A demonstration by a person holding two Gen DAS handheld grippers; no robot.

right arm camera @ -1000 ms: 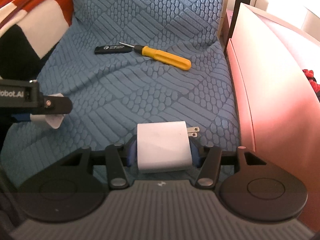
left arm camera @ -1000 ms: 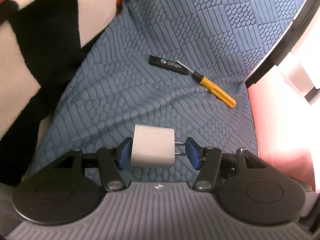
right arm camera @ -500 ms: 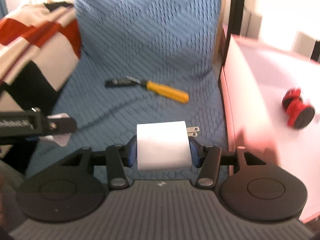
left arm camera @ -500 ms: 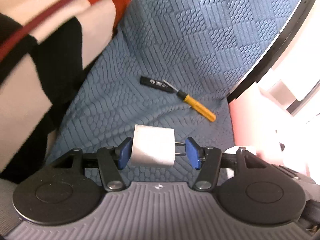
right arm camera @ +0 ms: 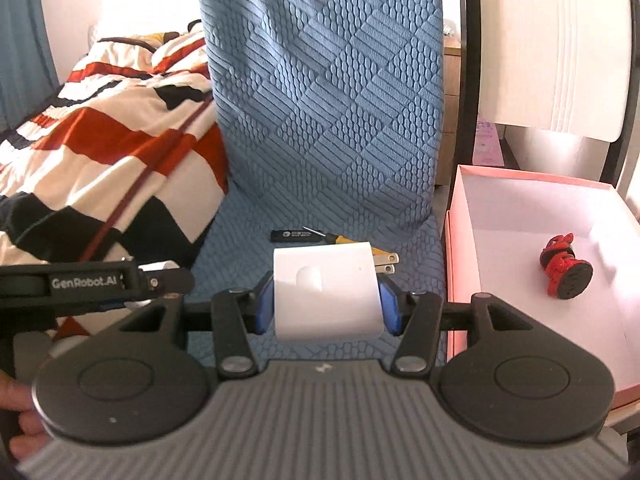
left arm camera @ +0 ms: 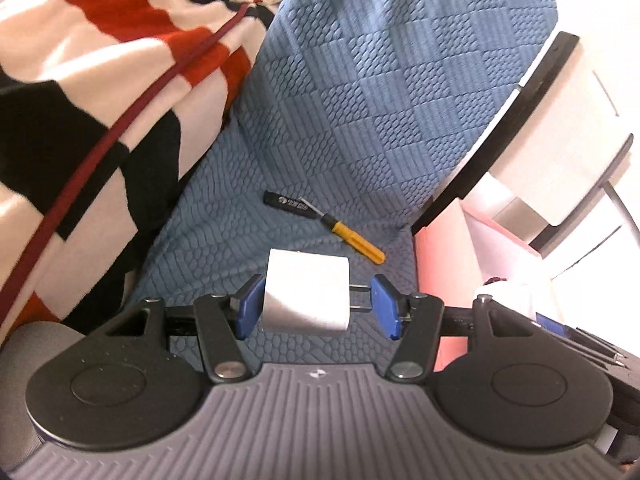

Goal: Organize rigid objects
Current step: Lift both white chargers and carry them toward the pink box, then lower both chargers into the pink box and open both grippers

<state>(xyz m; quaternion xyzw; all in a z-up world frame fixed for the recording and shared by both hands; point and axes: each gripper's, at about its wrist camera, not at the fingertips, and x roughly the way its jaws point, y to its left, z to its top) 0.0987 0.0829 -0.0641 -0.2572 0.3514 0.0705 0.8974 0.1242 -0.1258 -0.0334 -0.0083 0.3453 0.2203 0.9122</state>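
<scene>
OK, I'm mid-carry: left gripper [left arm camera: 316,306] clamps one white charger [left arm camera: 307,292], right gripper [right arm camera: 326,306] clamps another white plug adapter [right arm camera: 326,292], both above the blue seat [right arm camera: 320,208]. Next: swing to 3 o'clock, release over the pink box [right arm camera: 454,256].

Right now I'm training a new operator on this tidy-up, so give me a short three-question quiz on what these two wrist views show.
1. True or false: the pink box is empty.
2. What does the left gripper hold? A) a yellow screwdriver B) a white plug adapter C) a black knife
3. Name the two items lying on the blue seat cover.

Key
1. False: a red toy lies in it.
2. B: the white plug adapter, gripped with its prongs against one pad. The right gripper holds another white adapter.
3. The yellow screwdriver and the black folding knife.
</scene>
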